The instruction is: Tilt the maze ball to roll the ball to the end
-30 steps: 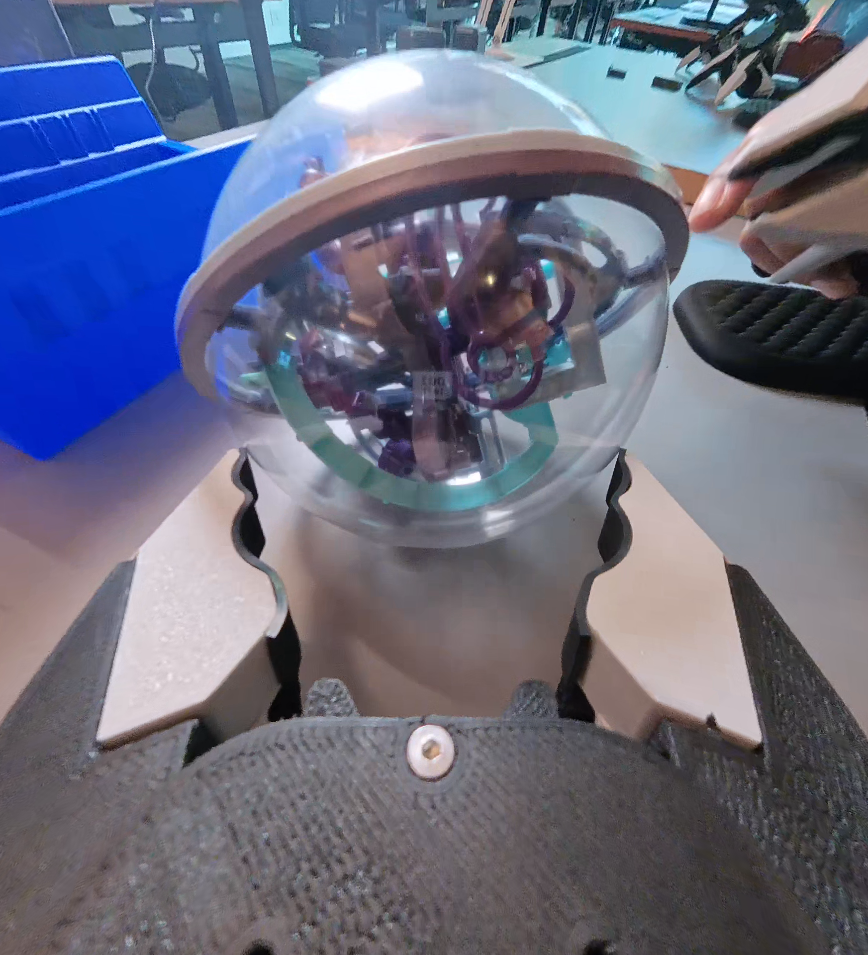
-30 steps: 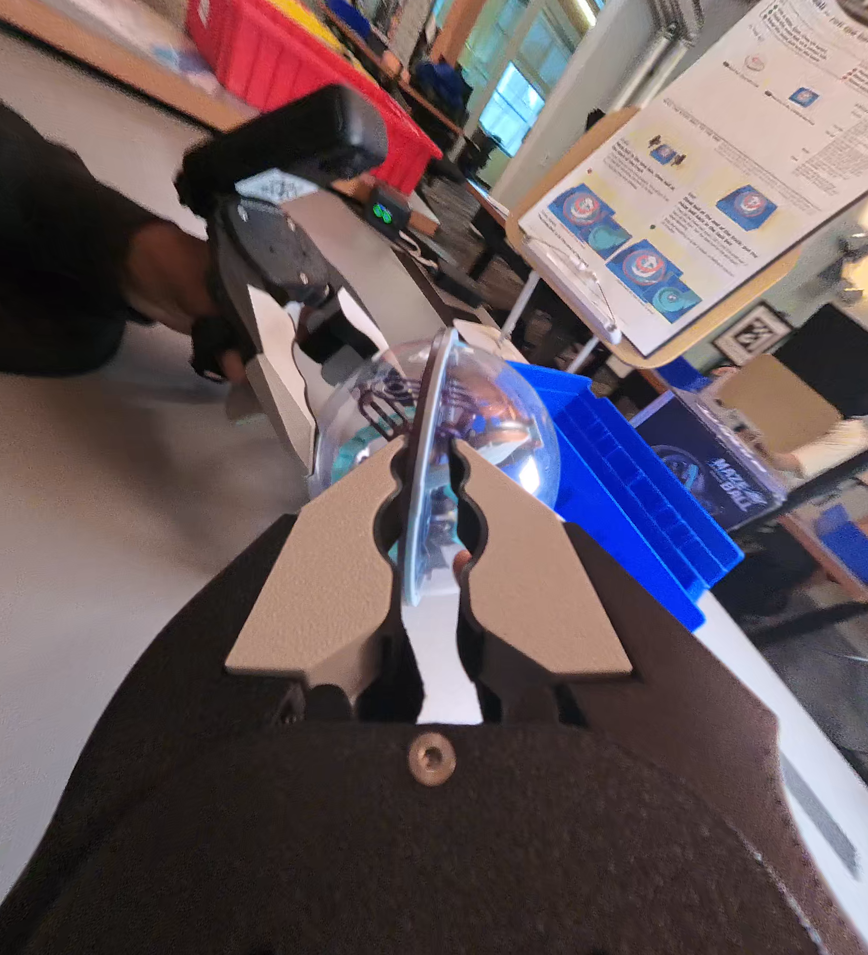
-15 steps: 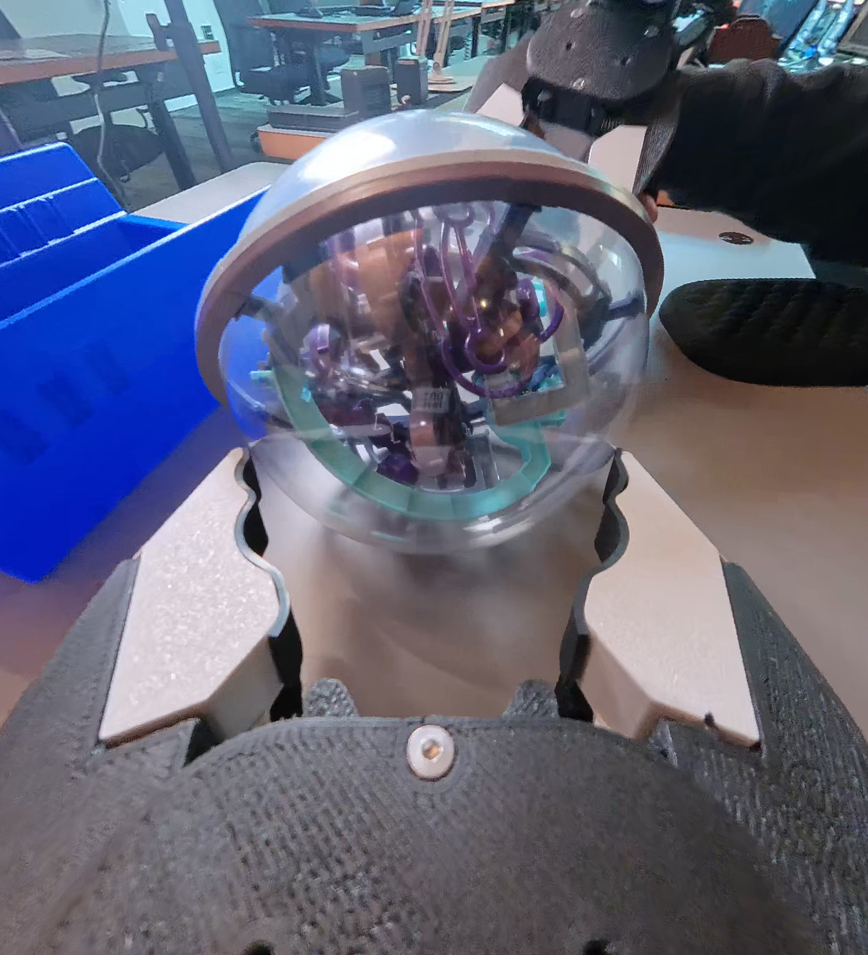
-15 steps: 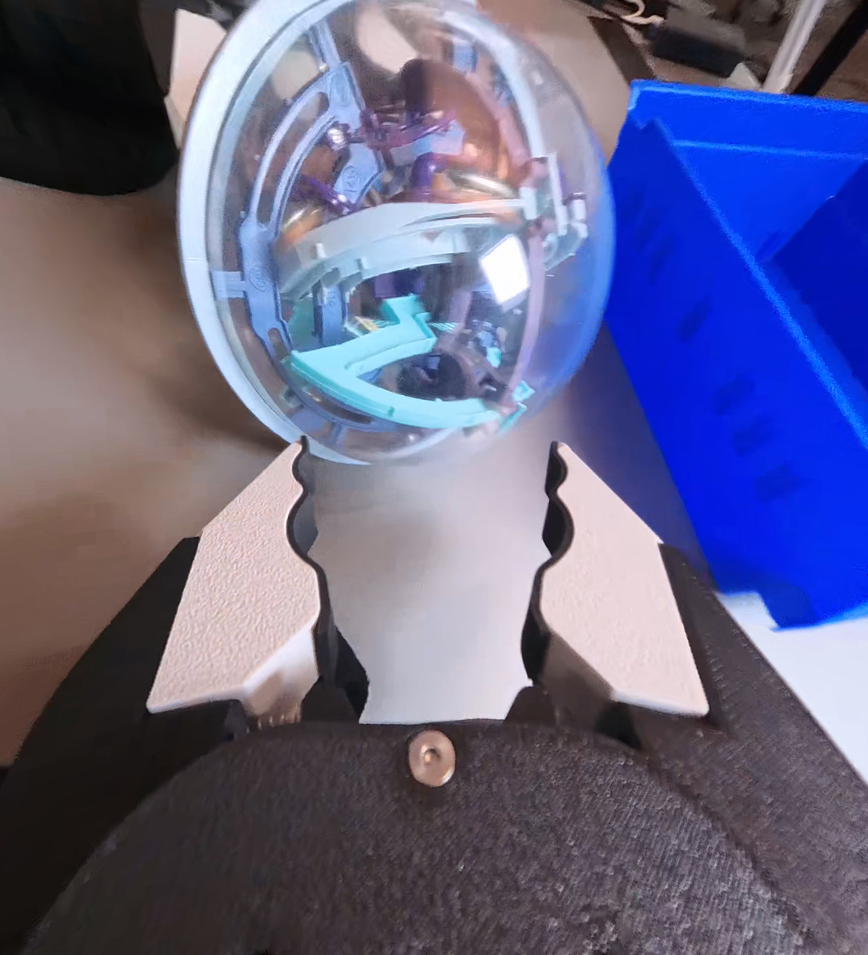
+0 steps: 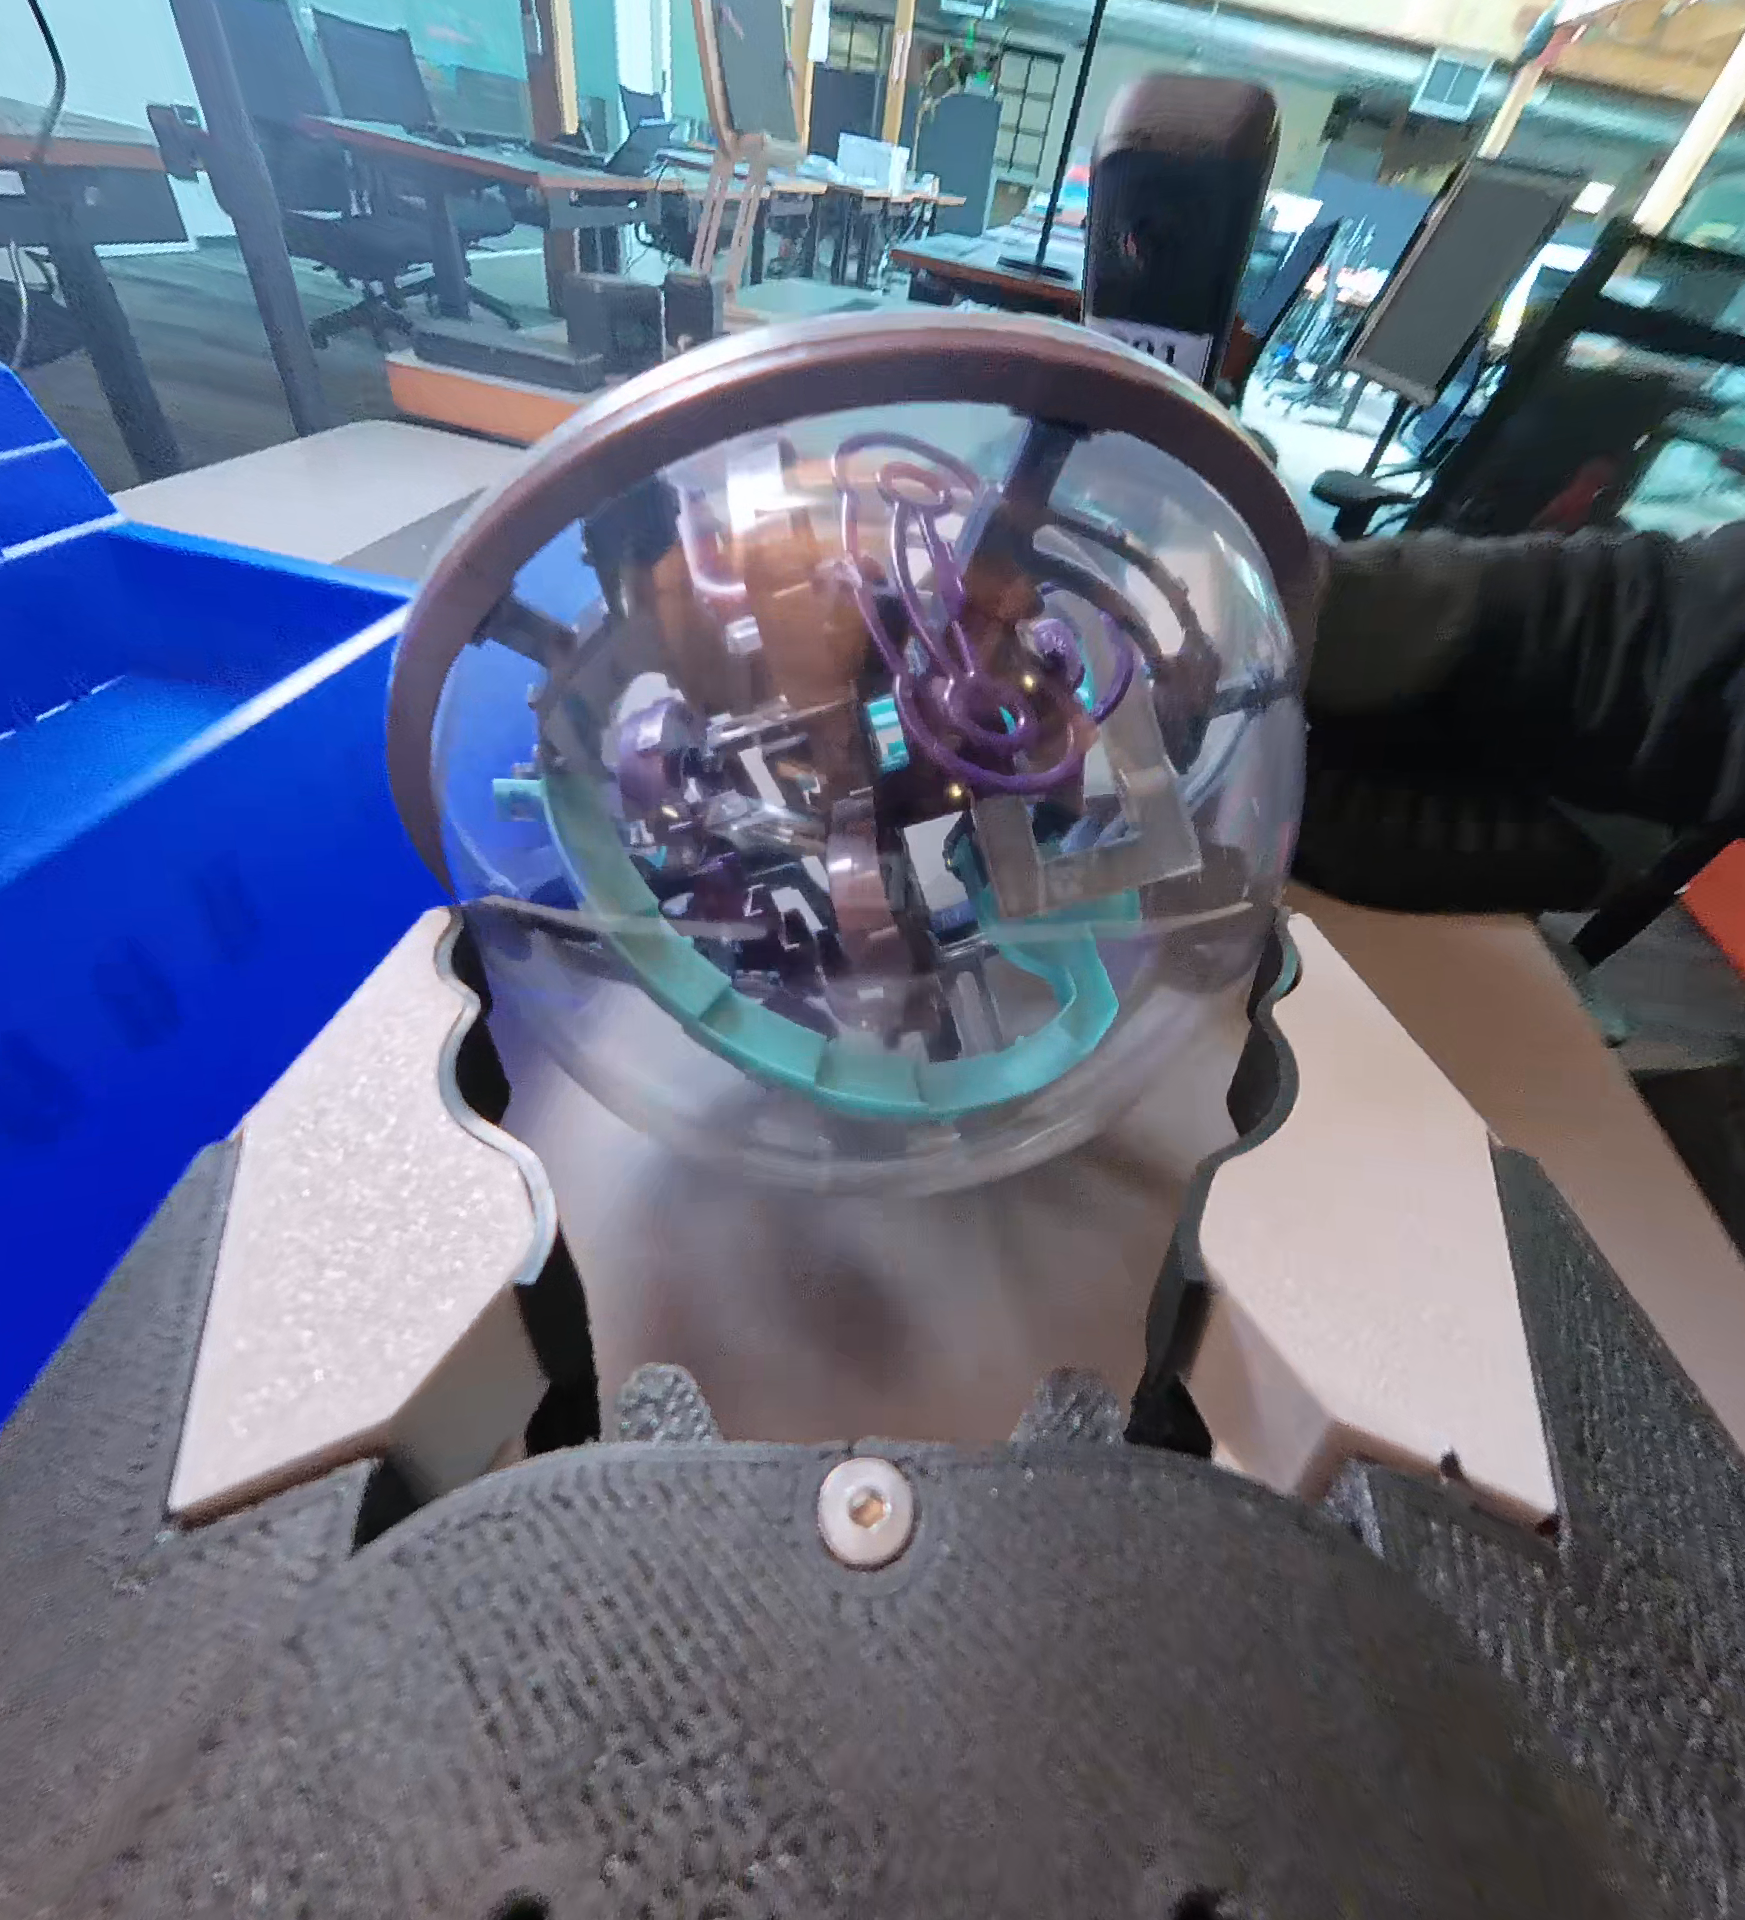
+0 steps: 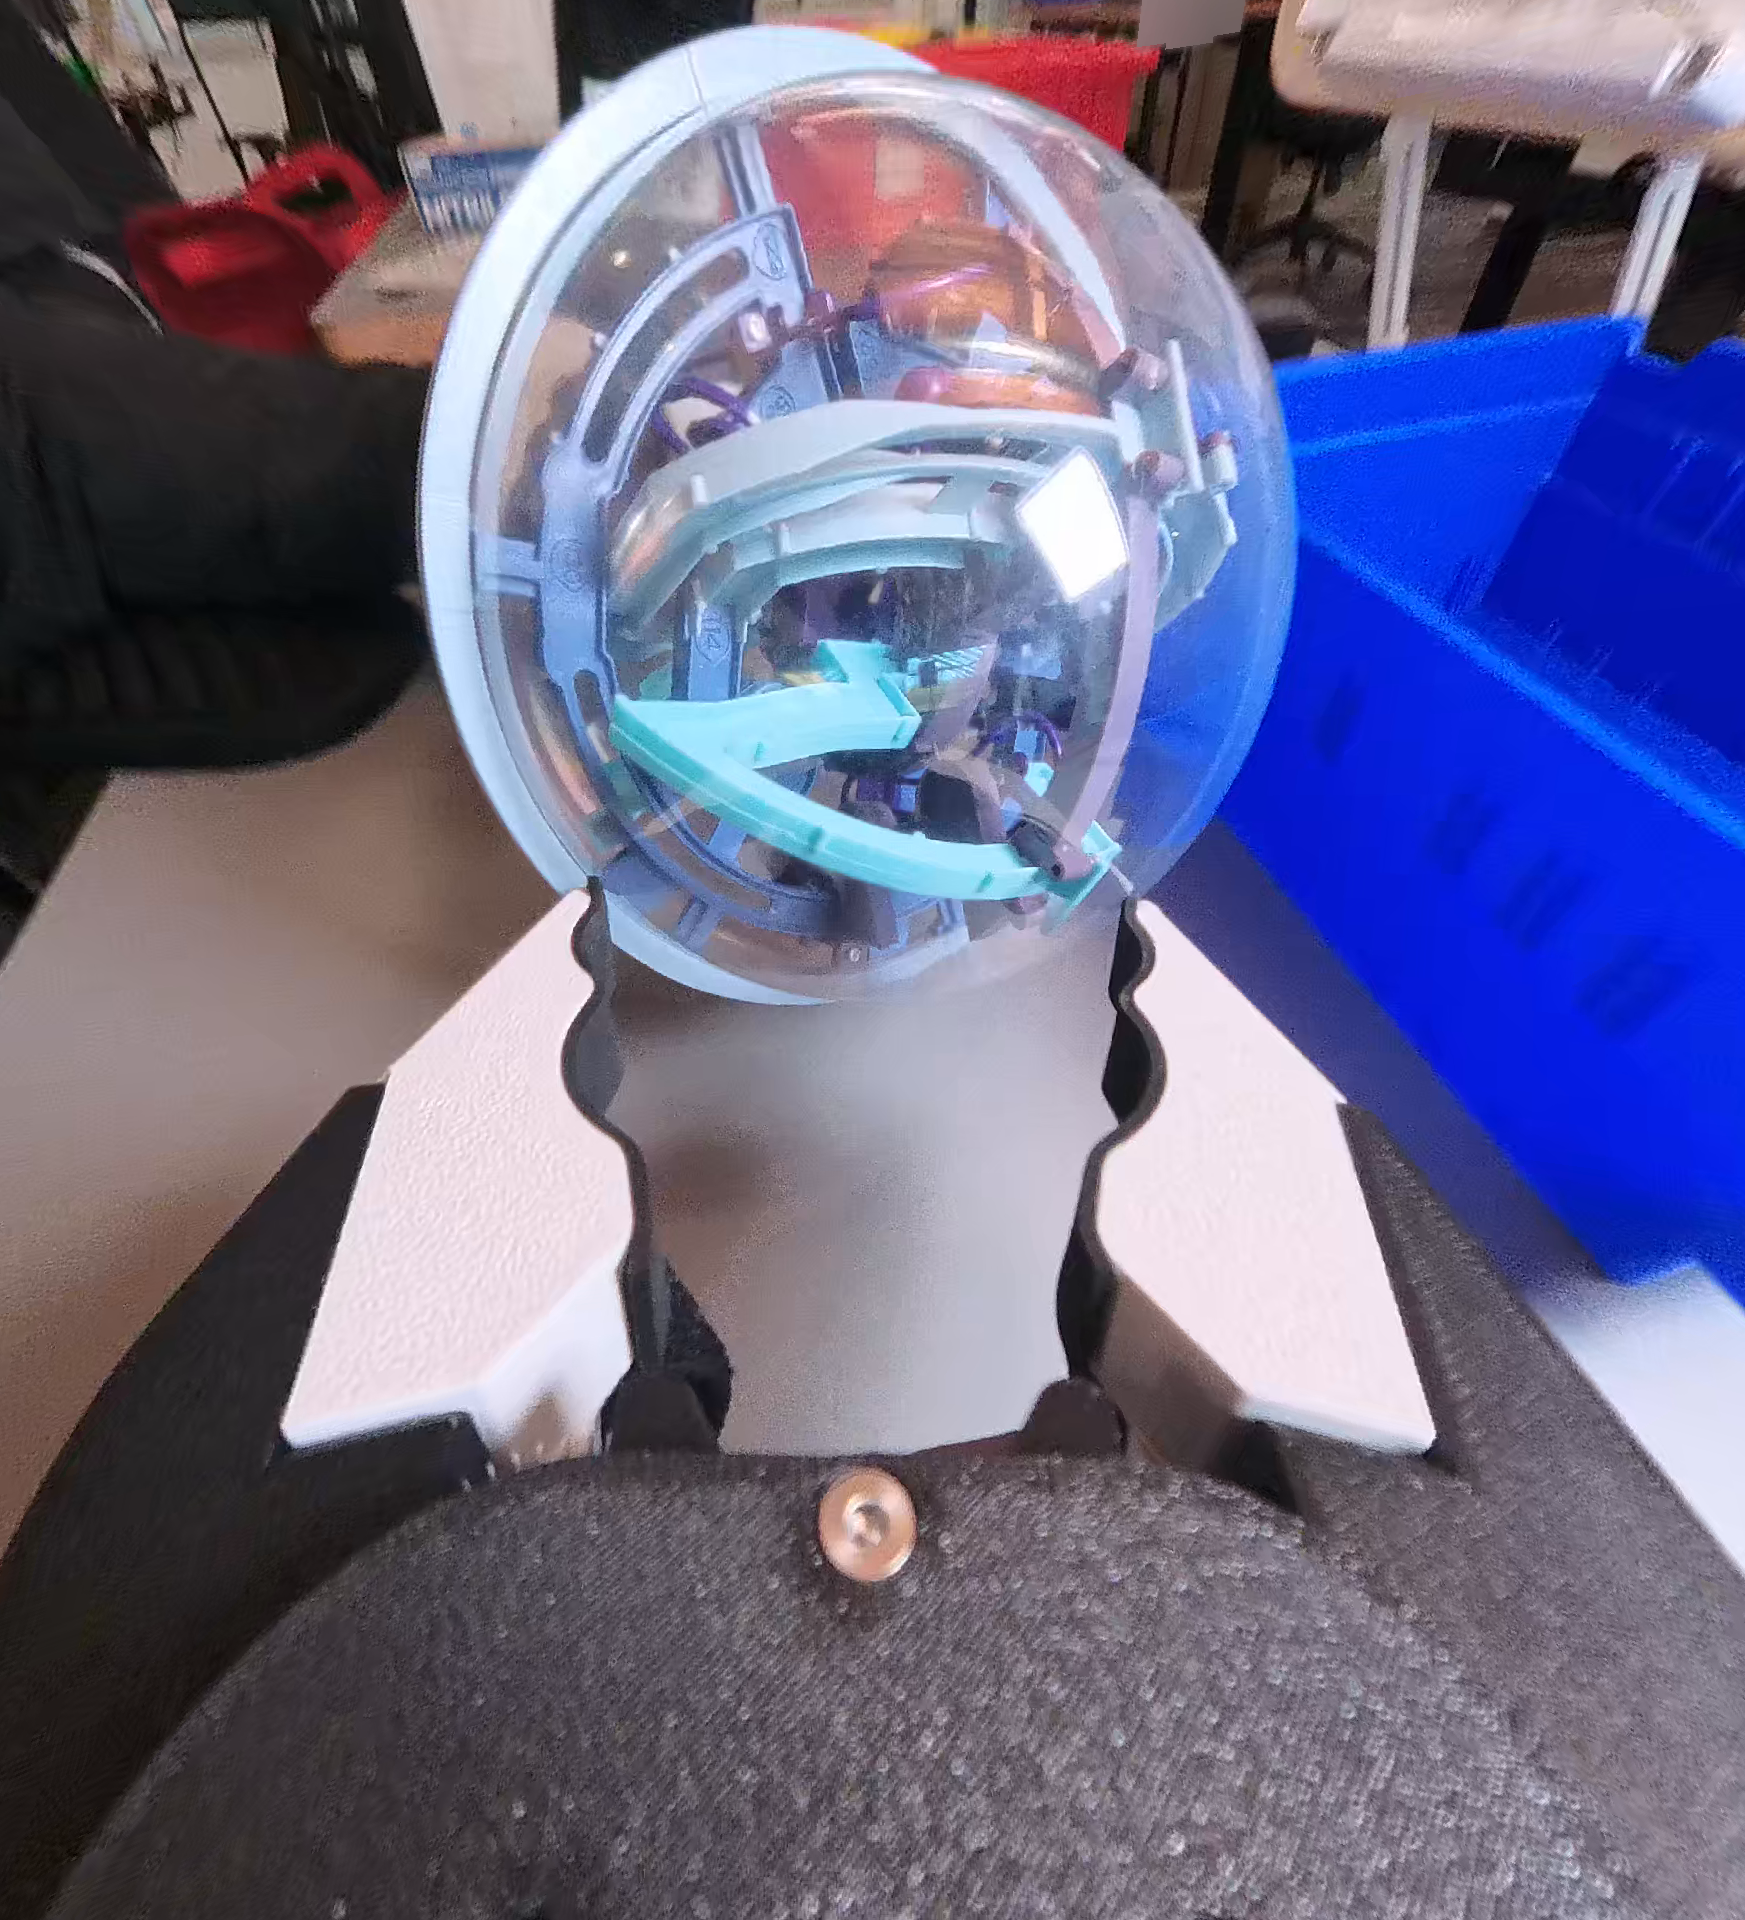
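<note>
With the maze ball [image 5: 847,748] cradled above the tabletop [image 6: 182,987] beside the blue bin [image 5: 120,790], between the wide-spread left gripper [image 5: 863,966] and right gripper [image 6: 857,925], slow, small tilts are best favoured.

Left tool [image 5: 863,966] and right tool [image 6: 863,925] both point forward, jaws spread wide.

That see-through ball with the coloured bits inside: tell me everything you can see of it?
The maze ball is a clear plastic sphere with a pale ring round its middle, tilted steeply. Inside run teal, purple, grey and brown tracks. It sits on the pale table beside a blue bin, with each open hand-held gripper's fingertips at its lower sides. Any small rolling ball inside can't be made out.
</note>
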Tool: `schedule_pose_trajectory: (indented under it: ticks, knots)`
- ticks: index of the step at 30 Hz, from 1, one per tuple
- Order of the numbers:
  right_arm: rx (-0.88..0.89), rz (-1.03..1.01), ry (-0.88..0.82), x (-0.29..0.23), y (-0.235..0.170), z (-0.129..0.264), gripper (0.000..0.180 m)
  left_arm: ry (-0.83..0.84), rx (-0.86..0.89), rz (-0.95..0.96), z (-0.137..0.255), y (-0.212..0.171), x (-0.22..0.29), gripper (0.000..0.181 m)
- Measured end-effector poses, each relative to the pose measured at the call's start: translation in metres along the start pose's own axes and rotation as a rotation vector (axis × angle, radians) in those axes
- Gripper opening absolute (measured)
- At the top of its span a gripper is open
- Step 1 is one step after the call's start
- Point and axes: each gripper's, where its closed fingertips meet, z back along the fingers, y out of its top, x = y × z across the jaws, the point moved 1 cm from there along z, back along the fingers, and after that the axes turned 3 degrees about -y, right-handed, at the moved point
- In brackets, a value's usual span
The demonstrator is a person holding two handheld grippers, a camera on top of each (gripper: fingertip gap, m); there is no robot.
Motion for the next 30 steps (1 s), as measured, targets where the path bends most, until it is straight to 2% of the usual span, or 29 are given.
schedule_pose_trajectory:
  ticks: [9,13,25,30]
  knots:
    - [0.167,0.031,-0.072,-0.004,0.083,0.015,0.091,-0.043,0.131,-0.036,0.026,0.098,0.008,0.142]
    - [0.191,0.085,-0.097,-0.009,0.109,0.025,0.091,-0.044,0.153,-0.098,0.032,0.128,0.019,0.142]
    - [0.075,0.087,-0.165,-0.019,0.133,0.046,0.088,-0.102,0.184,0.024,0.030,0.154,0.031,0.142]
    - [0.105,0.048,-0.166,-0.023,0.143,0.053,0.088,-0.130,0.182,0.080,0.029,0.160,0.034,0.142]
